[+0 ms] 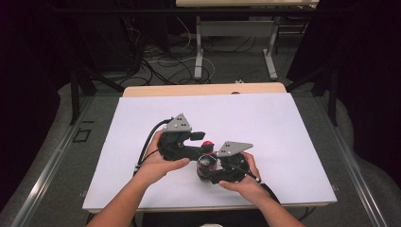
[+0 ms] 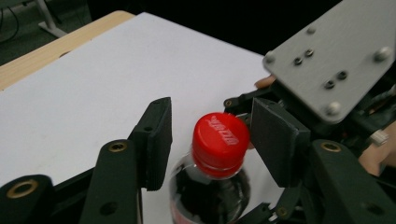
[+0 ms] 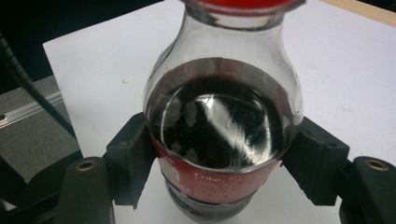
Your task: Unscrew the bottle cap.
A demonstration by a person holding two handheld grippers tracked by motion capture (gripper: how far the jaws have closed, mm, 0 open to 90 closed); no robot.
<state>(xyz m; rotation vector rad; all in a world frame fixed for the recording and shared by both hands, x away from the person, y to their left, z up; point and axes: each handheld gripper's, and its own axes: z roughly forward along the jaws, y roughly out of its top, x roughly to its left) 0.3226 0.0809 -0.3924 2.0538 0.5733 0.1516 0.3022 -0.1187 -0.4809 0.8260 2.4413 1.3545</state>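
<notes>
Cola bottle (image 3: 223,135) being held upright on white table sheet (image 1: 283,127), near front edge, dark liquid filling body. Bottle being clamped at labelled body by right gripper (image 3: 224,163), pads pressing both sides. Red cap (image 2: 220,142) being straddled by left gripper (image 2: 212,140); jaws standing apart, gap showing beside left pad, right pad just beside cap, contact unclear. Both grippers being gripped by person's hands in high view.
</notes>
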